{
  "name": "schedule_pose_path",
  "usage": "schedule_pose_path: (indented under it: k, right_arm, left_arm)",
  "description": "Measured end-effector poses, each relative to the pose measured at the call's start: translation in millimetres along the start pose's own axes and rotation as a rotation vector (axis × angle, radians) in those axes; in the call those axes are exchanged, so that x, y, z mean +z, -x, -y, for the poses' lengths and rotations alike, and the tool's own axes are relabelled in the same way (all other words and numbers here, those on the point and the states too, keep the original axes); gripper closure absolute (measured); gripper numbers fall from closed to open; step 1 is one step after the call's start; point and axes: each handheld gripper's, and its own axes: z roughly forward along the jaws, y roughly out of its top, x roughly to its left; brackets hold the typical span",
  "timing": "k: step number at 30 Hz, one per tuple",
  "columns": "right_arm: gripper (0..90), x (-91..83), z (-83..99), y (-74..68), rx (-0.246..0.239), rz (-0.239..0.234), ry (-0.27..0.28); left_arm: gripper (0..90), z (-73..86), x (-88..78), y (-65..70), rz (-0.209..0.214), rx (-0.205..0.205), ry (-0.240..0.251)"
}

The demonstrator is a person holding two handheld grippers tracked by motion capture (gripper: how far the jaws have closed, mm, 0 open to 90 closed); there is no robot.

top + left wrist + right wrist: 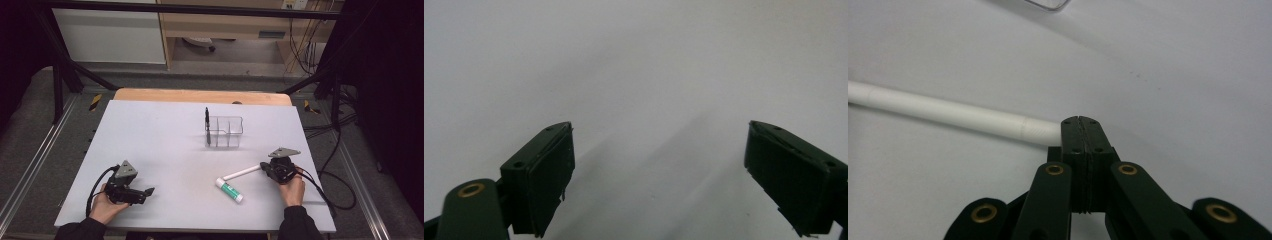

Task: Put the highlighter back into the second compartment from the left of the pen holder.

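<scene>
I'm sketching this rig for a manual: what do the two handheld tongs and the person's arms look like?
Both the left tongs and the right tongs are black, each topped by a grey three-cornered plate and trailing a black cable. Brass-coloured rivets dot the linkages. The person wears dark sleeves.

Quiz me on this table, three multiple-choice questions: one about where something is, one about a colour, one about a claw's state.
1. Where is the black pen?
A. Standing in the clear organizer
B. Lying flat on the mat
C. On the floor

2. What colour is the label on the glue stick?
A. Red
B. Green
C. Blue

3. How do the right claw jaws stand?
A. Wide open
B. Shut together
C. Clamped on the glue stick

Answers: 1 A, the pen rises from the organizer's left end. 2 B, a green band shows on the white tube. 3 B, the right gripper view shows the jaws pressed together.
</scene>
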Motion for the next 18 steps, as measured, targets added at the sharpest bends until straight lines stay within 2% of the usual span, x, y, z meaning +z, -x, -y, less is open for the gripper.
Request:
schedule_pose_path:
  k: [6, 8, 11, 14, 18]
  right_arm:
    - [90.0, 0.4, -0.5, -2.9, -0.005, -0.015, 0.007]
    - [90.0, -0.4, -2.9, -0.8, -0.016, 0.003, 0.013]
    - [90.0, -1.9, -10.6, 5.6, -0.017, 0.028, 0.049]
    - [90.0, 4.5, -16.6, 10.9, -0.015, 0.045, 0.051]
    - [90.0, 16.0, -18.8, 14.6, -0.001, 0.032, 0.034]
  left_arm:
    - [12.6, -0.7, 0.3, 1.4, -0.001, 0.003, -0.001]
    - [12.6, -0.9, 0.7, 1.9, -0.003, 0.004, -0.001]
    - [12.7, -1.3, 1.8, 1.4, -0.003, 0.005, -0.004]
    - [12.6, -1.5, 2.5, 1.2, -0.004, 0.006, -0.008]
    - [12.6, -1.1, 2.2, 0.6, -0.003, 0.003, -0.006]
